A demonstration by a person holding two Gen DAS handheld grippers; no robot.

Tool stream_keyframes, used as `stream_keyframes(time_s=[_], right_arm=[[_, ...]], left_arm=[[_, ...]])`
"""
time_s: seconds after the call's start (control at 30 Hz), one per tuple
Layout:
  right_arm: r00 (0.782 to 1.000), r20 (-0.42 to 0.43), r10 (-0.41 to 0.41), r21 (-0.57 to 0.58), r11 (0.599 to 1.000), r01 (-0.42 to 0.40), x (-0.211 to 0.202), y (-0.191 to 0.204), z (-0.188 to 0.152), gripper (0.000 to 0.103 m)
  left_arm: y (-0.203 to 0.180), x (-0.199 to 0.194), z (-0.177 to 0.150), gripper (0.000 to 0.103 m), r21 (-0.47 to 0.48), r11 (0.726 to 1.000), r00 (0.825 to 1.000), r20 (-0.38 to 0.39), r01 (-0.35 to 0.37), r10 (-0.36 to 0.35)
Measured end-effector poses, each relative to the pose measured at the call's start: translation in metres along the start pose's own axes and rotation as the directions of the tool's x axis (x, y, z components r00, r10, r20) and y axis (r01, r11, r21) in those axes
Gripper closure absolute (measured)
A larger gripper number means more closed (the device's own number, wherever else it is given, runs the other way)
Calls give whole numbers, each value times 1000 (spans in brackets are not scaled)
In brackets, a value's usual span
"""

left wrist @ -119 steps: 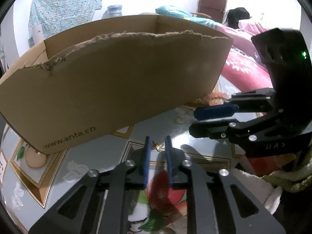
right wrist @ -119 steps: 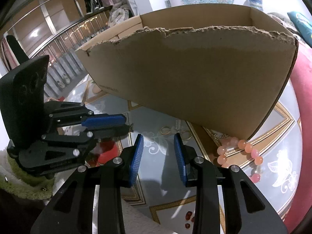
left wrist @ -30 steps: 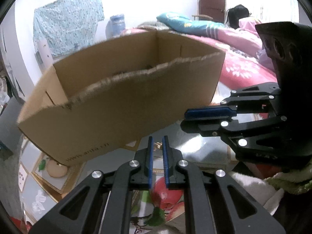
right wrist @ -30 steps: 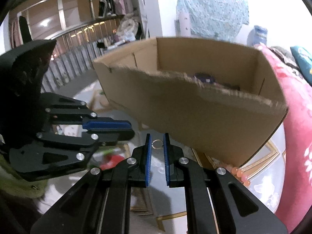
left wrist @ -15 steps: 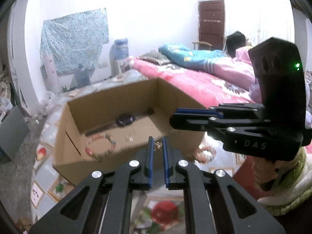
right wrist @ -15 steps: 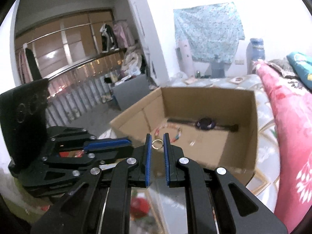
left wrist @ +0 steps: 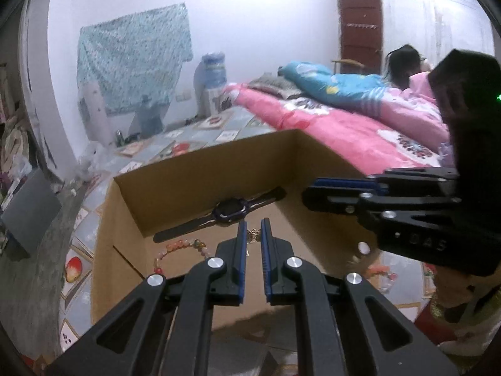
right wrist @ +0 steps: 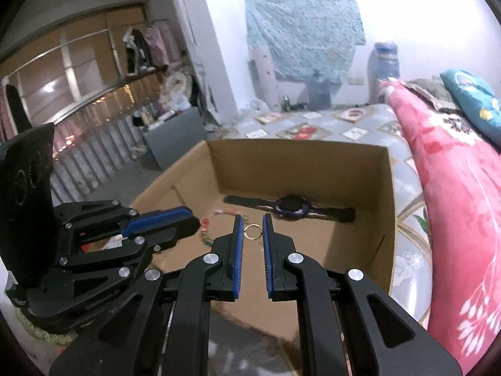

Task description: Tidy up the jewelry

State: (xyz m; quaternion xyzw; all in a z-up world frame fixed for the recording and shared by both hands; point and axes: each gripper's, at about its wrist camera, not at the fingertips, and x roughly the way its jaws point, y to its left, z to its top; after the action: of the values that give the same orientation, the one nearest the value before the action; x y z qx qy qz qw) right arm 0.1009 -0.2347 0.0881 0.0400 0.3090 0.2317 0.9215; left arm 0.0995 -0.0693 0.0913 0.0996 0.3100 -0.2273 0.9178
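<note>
Left wrist view, going from the left edge across: a patterned floor mat (left wrist: 78, 225) is lying beside an open cardboard box (left wrist: 194, 169). Inside the box a beaded bracelet (left wrist: 178, 247) is resting near the front wall, and a dark wristwatch (left wrist: 230, 211) is stretching along the back. Over the box's near edge the left hand-held gripper (left wrist: 252, 235) is pinching a small gold butterfly-shaped charm (left wrist: 253, 233) between its blue pads, which are nearly pressed together. Further right, the right hand-held gripper (left wrist: 316, 189) is pointing in from the side, above the box's right wall, and a pink bedspread (left wrist: 344, 125) is filling the background, with a person's dark hair (left wrist: 402, 65) showing beyond it.

Right wrist view, again from the left: the left hand-held gripper (right wrist: 194, 219) is reaching in over the box's (right wrist: 297, 159) left wall. In the centre the right hand-held gripper (right wrist: 253, 230) is pinching a thin gold ring (right wrist: 252, 231), its pads almost together, hanging above the box floor. The wristwatch (right wrist: 291, 208) is lying just beyond it, and the pink bedspread (right wrist: 454, 203) is running down the right side.
</note>
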Motion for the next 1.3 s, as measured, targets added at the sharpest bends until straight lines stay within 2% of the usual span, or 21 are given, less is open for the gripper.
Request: stream_keyframes(time_s=[0.17, 0.27, 0.43, 0.6, 0.83, 1.13, 1.3], right_arm=[[998, -16, -56, -1, 998, 56, 7, -4, -3, 91], [998, -23, -55, 9, 998, 55, 9, -8, -5, 88], [999, -17, -50, 17, 999, 51, 6, -10, -5, 83], [999, -3, -36, 14, 999, 36, -1, -8, -3, 79], [999, 28, -20, 8, 1000, 20, -15, -2, -1, 62], [999, 46, 25, 9, 1000, -26, -34, 8, -4, 41], [998, 53, 45, -4, 999, -45, -43, 14, -9, 36]], left_arm=[[10, 24, -2, 94, -34, 999, 999, -52, -11, 9], [12, 28, -3, 94, -37, 999, 998, -67, -12, 9], [10, 27, -4, 77, -28, 999, 998, -63, -26, 24], [10, 17, -4, 64, -36, 999, 998, -45, -39, 37], [6, -4, -10, 44, -30, 998, 998, -14, -57, 57], [4, -34, -20, 26, -70, 996, 998, 9, -61, 62], [1, -52, -31, 22, -84, 994, 997, 25, -65, 67]])
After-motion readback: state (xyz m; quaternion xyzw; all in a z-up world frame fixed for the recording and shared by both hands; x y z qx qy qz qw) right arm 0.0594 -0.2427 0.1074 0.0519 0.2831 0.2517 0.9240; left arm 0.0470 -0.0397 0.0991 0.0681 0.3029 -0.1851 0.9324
